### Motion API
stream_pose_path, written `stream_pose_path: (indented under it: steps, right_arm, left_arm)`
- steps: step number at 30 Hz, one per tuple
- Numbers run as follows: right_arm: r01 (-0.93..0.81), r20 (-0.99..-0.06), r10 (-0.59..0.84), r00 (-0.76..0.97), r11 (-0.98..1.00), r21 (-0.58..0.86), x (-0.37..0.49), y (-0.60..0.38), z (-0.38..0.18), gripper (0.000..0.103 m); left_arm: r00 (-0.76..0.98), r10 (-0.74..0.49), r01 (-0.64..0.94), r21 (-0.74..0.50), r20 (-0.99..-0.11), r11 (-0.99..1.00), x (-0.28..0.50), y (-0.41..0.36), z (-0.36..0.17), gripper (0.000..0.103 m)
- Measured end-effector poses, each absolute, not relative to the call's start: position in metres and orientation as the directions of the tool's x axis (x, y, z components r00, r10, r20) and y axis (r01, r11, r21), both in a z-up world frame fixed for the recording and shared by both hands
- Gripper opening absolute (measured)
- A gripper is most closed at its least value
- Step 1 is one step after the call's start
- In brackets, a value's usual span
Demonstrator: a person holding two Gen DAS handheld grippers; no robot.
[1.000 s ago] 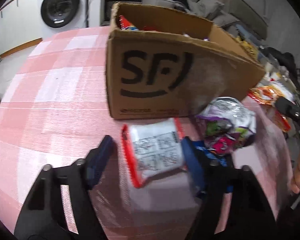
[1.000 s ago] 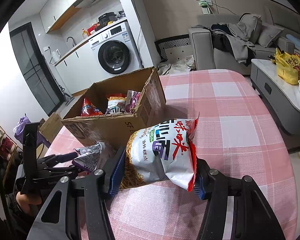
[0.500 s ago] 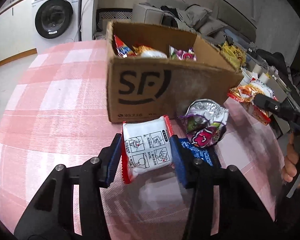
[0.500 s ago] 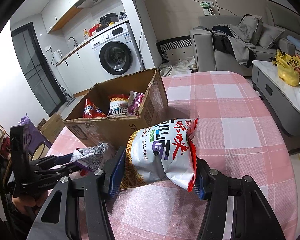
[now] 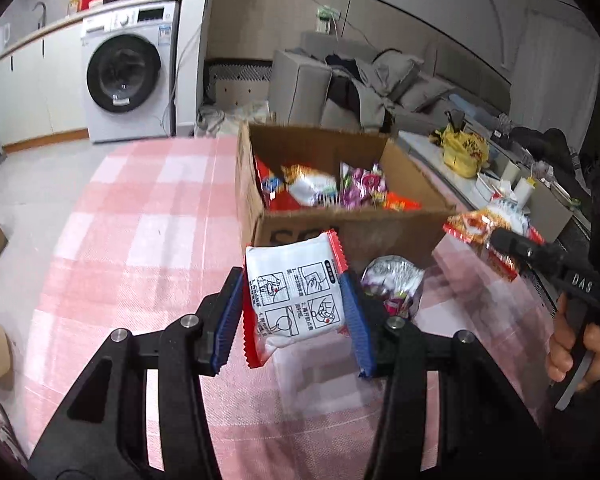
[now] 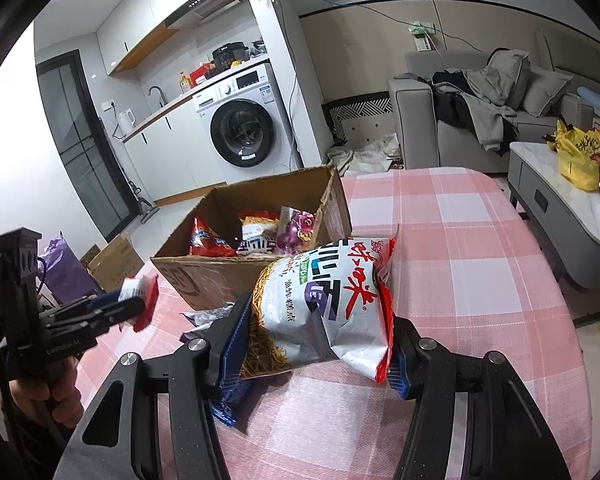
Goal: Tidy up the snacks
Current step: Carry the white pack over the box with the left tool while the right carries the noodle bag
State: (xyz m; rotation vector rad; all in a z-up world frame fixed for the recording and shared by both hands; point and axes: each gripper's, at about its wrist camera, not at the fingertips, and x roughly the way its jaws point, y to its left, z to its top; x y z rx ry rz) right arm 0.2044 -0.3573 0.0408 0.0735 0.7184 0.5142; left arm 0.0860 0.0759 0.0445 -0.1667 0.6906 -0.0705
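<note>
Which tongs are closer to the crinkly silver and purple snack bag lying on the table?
Left. The left tongs hover just beside the crinkly silver and purple snack bag; the right tongs sit slightly farther off.

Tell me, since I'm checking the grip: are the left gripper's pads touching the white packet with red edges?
Touching. In the left wrist view the left gripper has both blue pads pressed against the sides of the white packet, holding it off the tablecloth.

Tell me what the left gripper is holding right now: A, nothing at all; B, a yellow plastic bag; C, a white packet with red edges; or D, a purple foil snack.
C: in the left wrist view the left gripper has its blue pads pressed on both sides of the white packet with red edges, lifted clear of the checked tablecloth.
</note>
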Motion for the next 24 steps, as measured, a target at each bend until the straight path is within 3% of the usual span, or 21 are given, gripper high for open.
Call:
stream_pose_path:
  steps: [10, 24]
  right_arm:
    - [-0.462, -0.589, 0.499, 0.635, 0.857, 0.229, 0.201, -0.341, 0.057, 0.058]
    - [-0.515, -0.573, 0.526, 0.628, 0.833, 0.2, 0.22, -0.306, 0.082, 0.058]
  left_arm:
    - [0.831, -0.1, 0.035, -0.128, -0.548, 0.991, 0.083, 0.069, 0.092, 0.045]
    - [0.839, -0.107, 0.05, -0.12, -0.533, 0.991, 0.113, 0.06, 0.111, 0.045]
